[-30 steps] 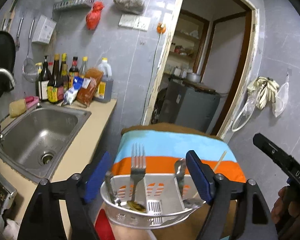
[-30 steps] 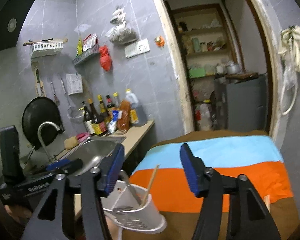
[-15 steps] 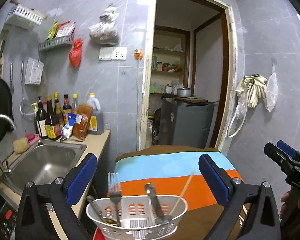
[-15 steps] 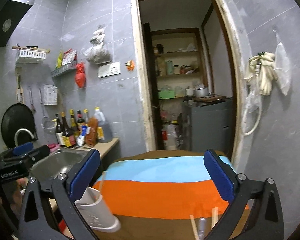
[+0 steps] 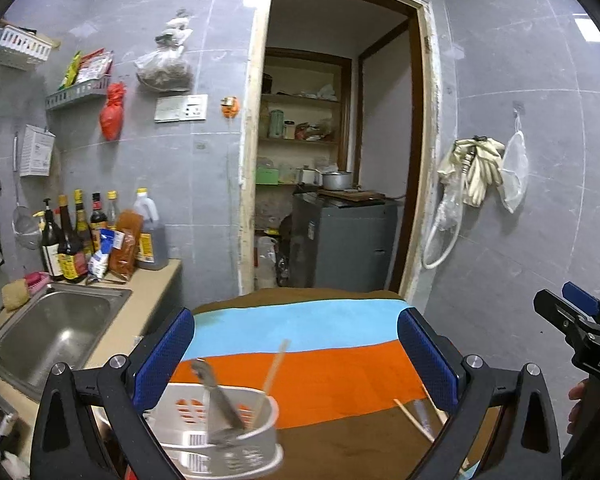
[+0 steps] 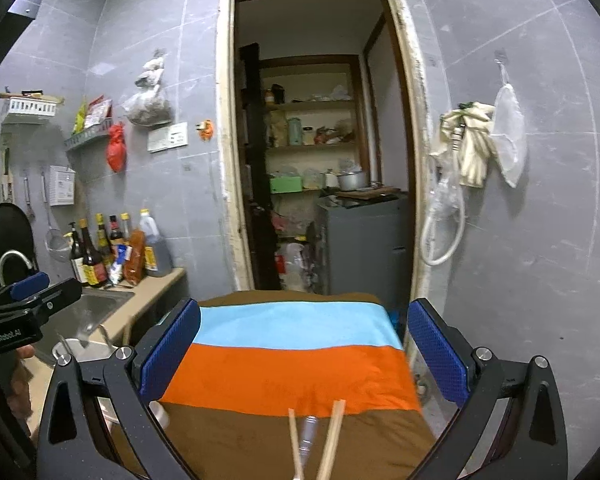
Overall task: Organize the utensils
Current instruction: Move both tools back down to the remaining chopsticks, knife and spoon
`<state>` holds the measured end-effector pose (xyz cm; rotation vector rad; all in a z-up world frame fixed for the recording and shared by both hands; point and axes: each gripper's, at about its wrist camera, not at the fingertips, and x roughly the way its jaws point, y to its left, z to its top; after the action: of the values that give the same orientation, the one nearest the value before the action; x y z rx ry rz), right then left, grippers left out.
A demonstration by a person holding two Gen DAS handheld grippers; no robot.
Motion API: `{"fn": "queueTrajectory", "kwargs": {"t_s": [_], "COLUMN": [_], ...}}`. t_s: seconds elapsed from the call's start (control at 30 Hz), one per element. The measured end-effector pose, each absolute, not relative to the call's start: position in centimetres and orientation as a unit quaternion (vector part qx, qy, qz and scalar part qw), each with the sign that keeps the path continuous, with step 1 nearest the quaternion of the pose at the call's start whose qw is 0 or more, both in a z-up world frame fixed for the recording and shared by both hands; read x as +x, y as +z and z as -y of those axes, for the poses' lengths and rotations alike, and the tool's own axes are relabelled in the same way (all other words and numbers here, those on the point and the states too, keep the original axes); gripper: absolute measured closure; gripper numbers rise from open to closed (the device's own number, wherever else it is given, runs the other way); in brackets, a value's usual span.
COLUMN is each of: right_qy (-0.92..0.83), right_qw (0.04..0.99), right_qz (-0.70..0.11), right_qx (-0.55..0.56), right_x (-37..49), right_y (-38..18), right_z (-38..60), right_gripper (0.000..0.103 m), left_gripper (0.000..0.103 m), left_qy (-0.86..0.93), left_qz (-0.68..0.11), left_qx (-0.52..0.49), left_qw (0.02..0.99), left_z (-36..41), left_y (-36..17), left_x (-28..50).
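Observation:
A white slotted utensil holder (image 5: 220, 436) stands at the near left of the striped cloth (image 5: 300, 360), holding a metal utensil (image 5: 216, 392) and one wooden chopstick (image 5: 274, 368). My left gripper (image 5: 296, 360) is open and empty above and behind it. More chopsticks (image 5: 414, 418) lie on the brown stripe at the right. In the right wrist view two chopsticks (image 6: 332, 440) and a clear utensil (image 6: 308, 432) lie on the cloth (image 6: 292, 364) just below my open, empty right gripper (image 6: 304, 348). The holder (image 6: 88, 348) shows blurred at the left.
A steel sink (image 5: 56, 332) and beige counter with several bottles (image 5: 84, 236) lie left of the table. An open doorway (image 5: 332, 160) with a grey cabinet (image 5: 344, 240) is behind. Gloves and a hose (image 5: 472, 176) hang on the right wall.
Both grippers have pulled back, risen and opened wide. The holder has dropped low in the left view and out from between the right jaws; chopsticks on the cloth have come into the right view.

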<state>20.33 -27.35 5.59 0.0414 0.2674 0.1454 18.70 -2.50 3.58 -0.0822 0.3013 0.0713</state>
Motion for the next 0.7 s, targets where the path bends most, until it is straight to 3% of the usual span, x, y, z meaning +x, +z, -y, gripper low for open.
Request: {"fn": "queueTrajectory", "kwargs": {"t_s": [0.7], "right_qy": [0.108], "right_qw": [0.967], "right_qz": [-0.23], "right_qx": [0.033], "right_x": [28.5], "right_y": [-5.8], "right_z": [35.9], "right_gripper": [0.002], "left_gripper": [0.001], "left_qy": [0.043], "left_qz": [-0.252], "left_qx": [-0.067], "left_qw": [0.964], "left_z": [11.8], "left_y": [-6.9], "left_x": [24.4]}}
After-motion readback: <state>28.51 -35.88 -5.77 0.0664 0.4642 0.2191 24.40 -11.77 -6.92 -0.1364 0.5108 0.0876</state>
